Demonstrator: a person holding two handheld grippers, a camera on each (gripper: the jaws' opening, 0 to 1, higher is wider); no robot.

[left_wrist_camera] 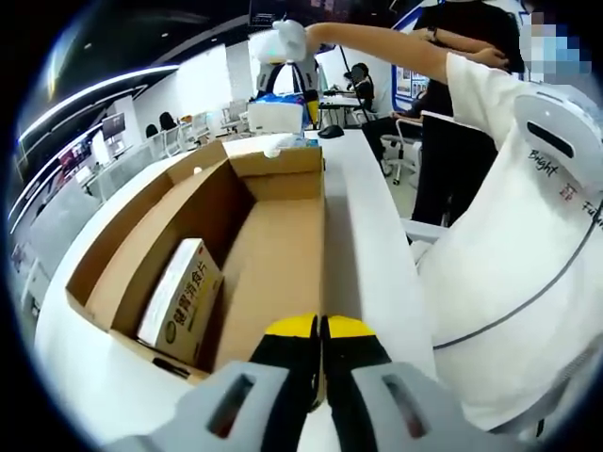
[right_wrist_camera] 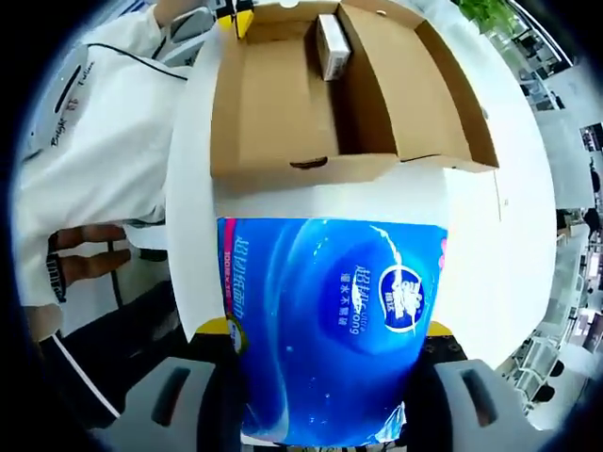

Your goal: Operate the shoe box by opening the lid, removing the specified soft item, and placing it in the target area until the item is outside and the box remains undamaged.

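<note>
The open cardboard shoe box [left_wrist_camera: 273,254] lies on a white table [left_wrist_camera: 363,245]. My left gripper [left_wrist_camera: 320,331] is shut on the near edge of its folded-out lid, yellow tips pressed together. A small white and yellow carton [left_wrist_camera: 181,299] lies inside the box. My right gripper [right_wrist_camera: 330,334] is shut on a soft blue tissue pack [right_wrist_camera: 330,320], held above the table in front of the box [right_wrist_camera: 330,122]. The left gripper view shows that pack [left_wrist_camera: 278,42] raised high at the end of a person's arm, beyond the box's far end.
A person in a white shirt [left_wrist_camera: 509,254] stands close along the table's right side. Another person in dark clothes [left_wrist_camera: 462,85] is behind. White table [right_wrist_camera: 471,245] stretches beside the box. Office desks and chairs [left_wrist_camera: 170,137] fill the background.
</note>
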